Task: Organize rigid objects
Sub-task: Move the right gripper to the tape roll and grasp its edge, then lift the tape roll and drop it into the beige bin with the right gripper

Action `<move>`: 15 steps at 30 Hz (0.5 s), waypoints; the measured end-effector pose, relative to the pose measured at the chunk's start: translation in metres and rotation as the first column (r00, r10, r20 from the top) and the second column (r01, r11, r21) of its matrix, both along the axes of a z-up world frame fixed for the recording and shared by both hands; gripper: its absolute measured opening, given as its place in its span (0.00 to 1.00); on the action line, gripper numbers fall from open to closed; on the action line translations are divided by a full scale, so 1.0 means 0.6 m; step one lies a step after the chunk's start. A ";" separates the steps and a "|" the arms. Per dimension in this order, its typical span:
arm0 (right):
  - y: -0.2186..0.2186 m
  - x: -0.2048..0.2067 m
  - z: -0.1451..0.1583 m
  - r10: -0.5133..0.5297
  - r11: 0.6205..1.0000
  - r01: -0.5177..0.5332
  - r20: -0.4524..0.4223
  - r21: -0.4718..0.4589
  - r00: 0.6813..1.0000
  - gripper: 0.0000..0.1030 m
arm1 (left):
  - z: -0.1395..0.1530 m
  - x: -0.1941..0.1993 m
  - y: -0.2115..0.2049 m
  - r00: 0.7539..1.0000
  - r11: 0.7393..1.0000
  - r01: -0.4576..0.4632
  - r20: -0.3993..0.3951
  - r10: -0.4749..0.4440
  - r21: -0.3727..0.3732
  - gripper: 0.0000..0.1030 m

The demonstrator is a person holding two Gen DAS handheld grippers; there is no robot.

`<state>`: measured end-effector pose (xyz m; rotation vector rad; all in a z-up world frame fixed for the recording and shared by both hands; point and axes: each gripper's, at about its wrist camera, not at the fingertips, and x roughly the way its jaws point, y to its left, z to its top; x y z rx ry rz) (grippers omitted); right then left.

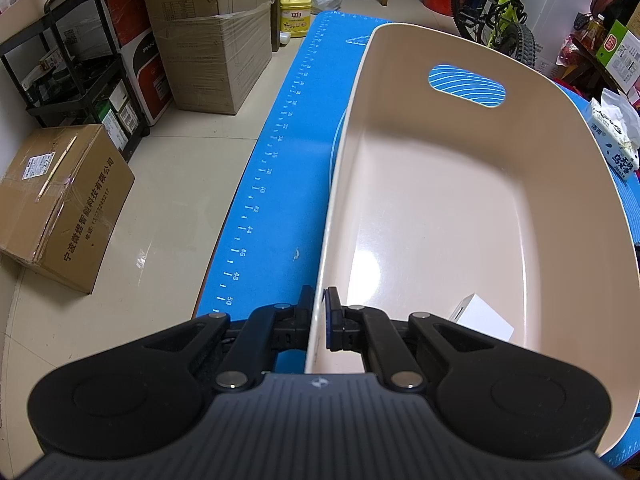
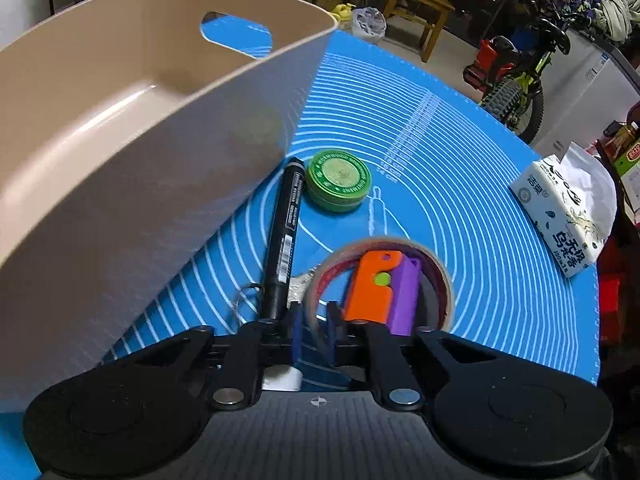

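My left gripper is shut on the left rim of a beige plastic basket, which sits on a blue mat. A small white box lies inside the basket near the gripper. My right gripper is shut on the near wall of a tape roll. An orange and purple toy lies inside the roll. A black marker and a green round tin lie on the mat beside the basket. A white object shows under the fingers.
A tissue pack sits at the mat's right edge; it also shows in the left wrist view. Cardboard boxes, a black shelf and a yellow bottle stand on the floor at left. A bicycle stands beyond the mat.
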<state>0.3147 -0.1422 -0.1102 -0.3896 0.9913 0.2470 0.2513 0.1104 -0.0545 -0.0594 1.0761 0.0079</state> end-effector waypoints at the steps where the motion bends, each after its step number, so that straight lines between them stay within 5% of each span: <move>1: -0.001 -0.001 0.000 0.001 1.000 -0.001 0.001 0.004 1.000 0.28 | 0.000 0.000 0.000 1.000 1.000 0.000 0.001 0.000 0.000 0.07; 4: 0.000 -0.006 0.000 0.007 1.000 -0.007 0.009 0.003 1.000 0.20 | 0.000 -0.002 -0.002 1.000 1.000 0.000 0.003 0.000 -0.001 0.07; 15: -0.039 -0.026 0.061 -0.103 0.977 0.082 0.101 0.197 0.990 0.17 | 0.000 -0.002 -0.002 1.000 1.000 0.000 0.003 0.000 -0.002 0.07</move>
